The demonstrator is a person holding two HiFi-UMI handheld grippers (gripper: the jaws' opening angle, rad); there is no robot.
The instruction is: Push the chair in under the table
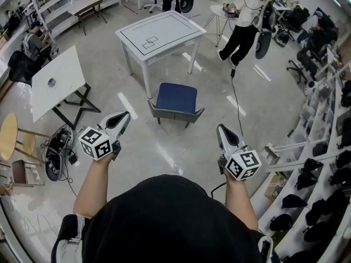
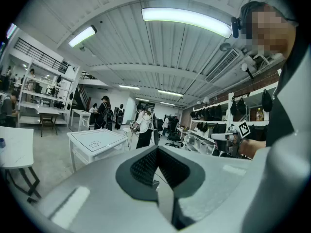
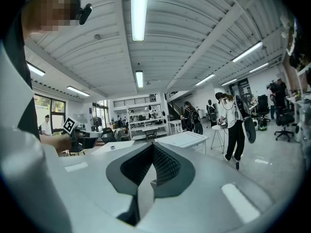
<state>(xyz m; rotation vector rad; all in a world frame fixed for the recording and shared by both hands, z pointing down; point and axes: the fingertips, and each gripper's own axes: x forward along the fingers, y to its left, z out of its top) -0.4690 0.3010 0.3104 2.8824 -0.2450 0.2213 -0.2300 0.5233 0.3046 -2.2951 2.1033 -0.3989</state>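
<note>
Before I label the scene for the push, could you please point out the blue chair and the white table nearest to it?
blue chair (image 1: 176, 98): head view, middle of the seat cushion.
white table (image 1: 178, 30): head view, bare part of its top.

A pale grey glossy floor (image 1: 164, 152) carries white tape strips (image 1: 127, 104). Left of the fingers of the left gripper (image 1: 125, 116), a white board (image 1: 57, 84) tilts on black crossed legs, with a round wooden stool (image 1: 8, 136) and a tangle of cables (image 1: 57, 152) near it. Right of the fingers of the right gripper (image 1: 221, 129), white shelves (image 1: 285, 146) hold dark items, perhaps bags. Far ahead of both sets of fingers stand white racks (image 1: 60, 4) and black office chairs (image 1: 307, 64). Overhead, a ribbed white ceiling (image 2: 146, 52) bears long tube lamps (image 2: 187, 21).
</note>
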